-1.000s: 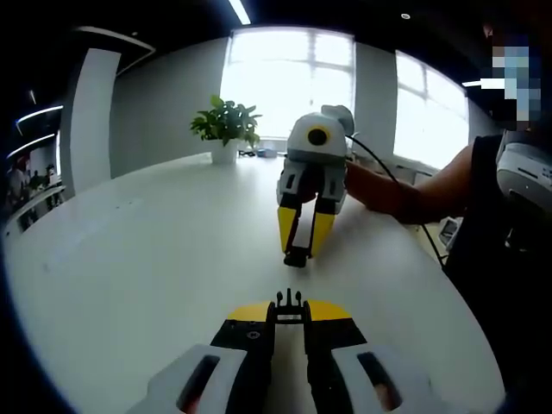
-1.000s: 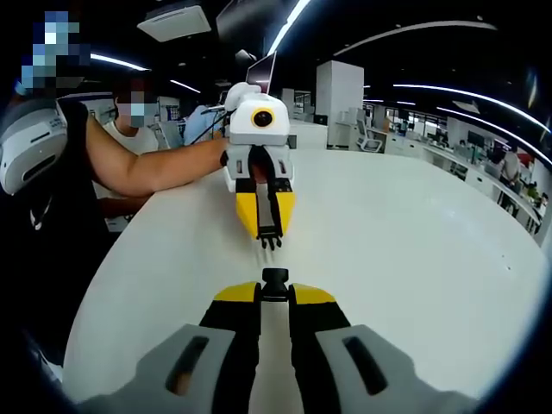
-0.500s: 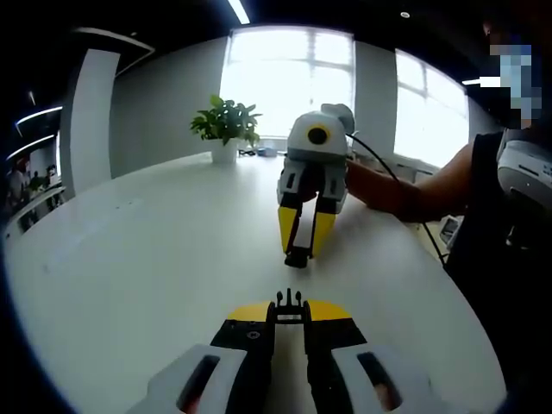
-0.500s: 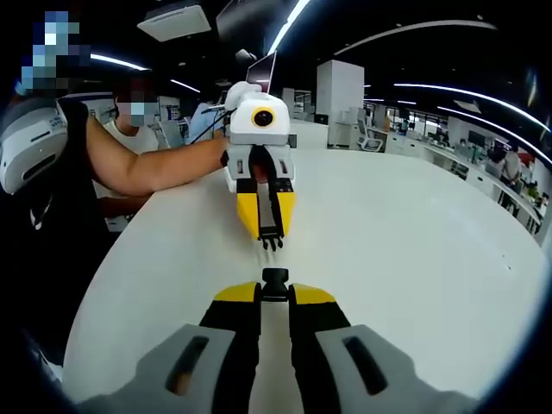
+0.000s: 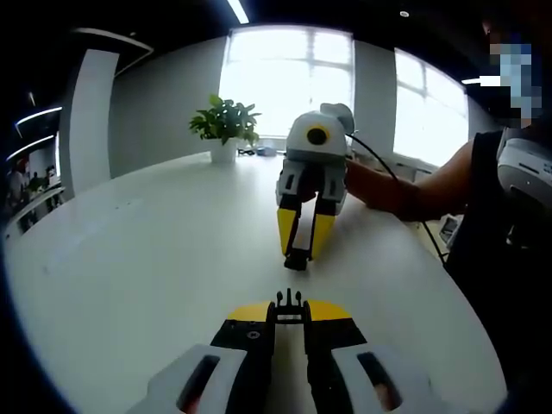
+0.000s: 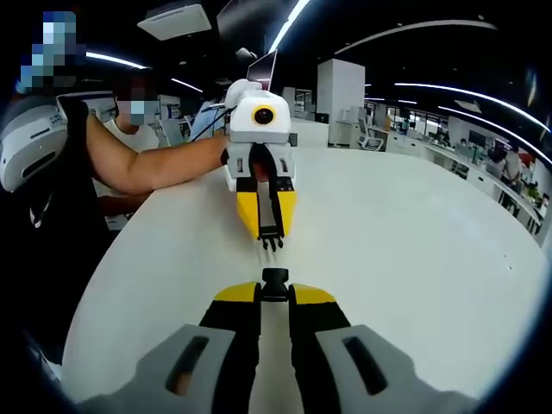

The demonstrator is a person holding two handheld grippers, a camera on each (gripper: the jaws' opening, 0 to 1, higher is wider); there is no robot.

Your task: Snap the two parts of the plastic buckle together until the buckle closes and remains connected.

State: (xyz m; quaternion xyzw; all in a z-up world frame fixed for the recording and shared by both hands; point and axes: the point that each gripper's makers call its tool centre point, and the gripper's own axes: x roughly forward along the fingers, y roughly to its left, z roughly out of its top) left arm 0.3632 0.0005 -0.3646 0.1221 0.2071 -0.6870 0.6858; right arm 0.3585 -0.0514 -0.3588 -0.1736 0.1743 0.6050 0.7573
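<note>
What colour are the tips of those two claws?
Yellow, clearest in the right gripper view on the left gripper facing the camera.

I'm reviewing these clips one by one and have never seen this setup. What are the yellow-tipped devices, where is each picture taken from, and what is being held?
There is no robot here. A person holds a two-jaw gripper in each hand, and a fisheye camera rides on each one, looking forward along its jaws.

In the left gripper view, the left gripper rises from the bottom, shut on the pronged buckle part. Facing it is the right gripper, with the person's arm behind.

In the right gripper view, the right gripper is shut on the socket part, and the left gripper comes toward it with the prongs.

The two parts point at each other above a white table with a gap between them, so the buckle is not yet snapped. A potted plant stands at the far edge.
</note>
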